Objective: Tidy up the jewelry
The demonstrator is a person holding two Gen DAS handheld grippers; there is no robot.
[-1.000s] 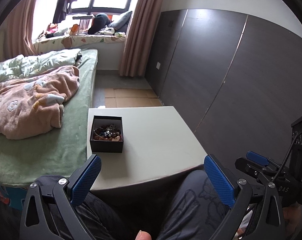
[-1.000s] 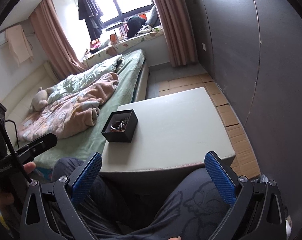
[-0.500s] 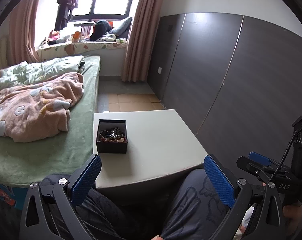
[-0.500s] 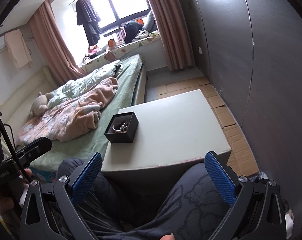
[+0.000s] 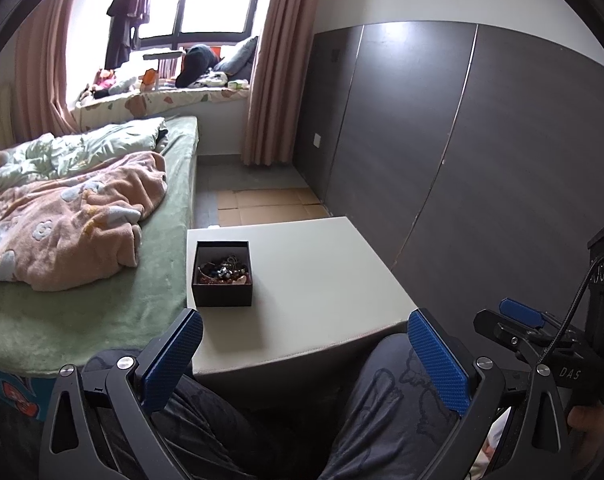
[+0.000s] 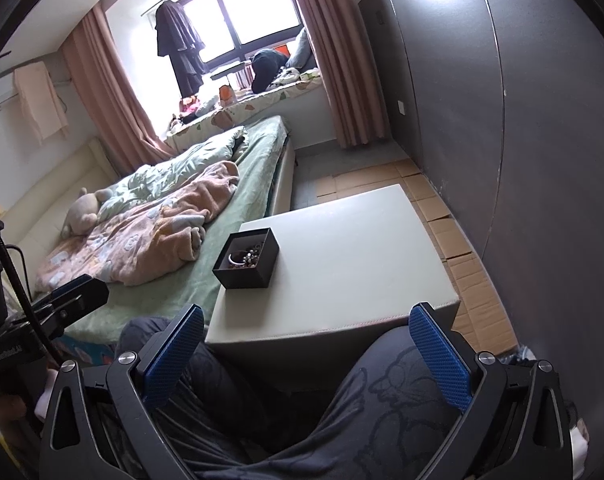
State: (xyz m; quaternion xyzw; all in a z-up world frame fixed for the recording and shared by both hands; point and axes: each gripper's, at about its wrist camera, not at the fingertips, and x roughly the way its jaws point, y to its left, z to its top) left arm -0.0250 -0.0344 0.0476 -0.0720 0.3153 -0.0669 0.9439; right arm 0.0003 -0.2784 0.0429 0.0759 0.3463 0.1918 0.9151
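Observation:
A small open black box (image 5: 222, 274) holding a tangle of jewelry (image 5: 223, 269) stands on the left side of a pale grey low table (image 5: 309, 280). It also shows in the right wrist view (image 6: 246, 259), on the table (image 6: 341, 264). My left gripper (image 5: 305, 356) is open and empty, held over the person's lap, short of the table's near edge. My right gripper (image 6: 307, 352) is also open and empty, at a similar distance. The right gripper shows in the left wrist view (image 5: 517, 320).
A bed (image 5: 102, 264) with a pink blanket (image 5: 66, 216) runs along the table's left side. A dark panelled wall (image 5: 441, 140) stands to the right. Cardboard sheets (image 6: 457, 240) cover the floor beyond and beside the table. The person's knees (image 6: 381, 400) lie under both grippers.
Both grippers have drawn back and tilted up slightly, so the table and box sit lower and smaller in view. Both stay open.

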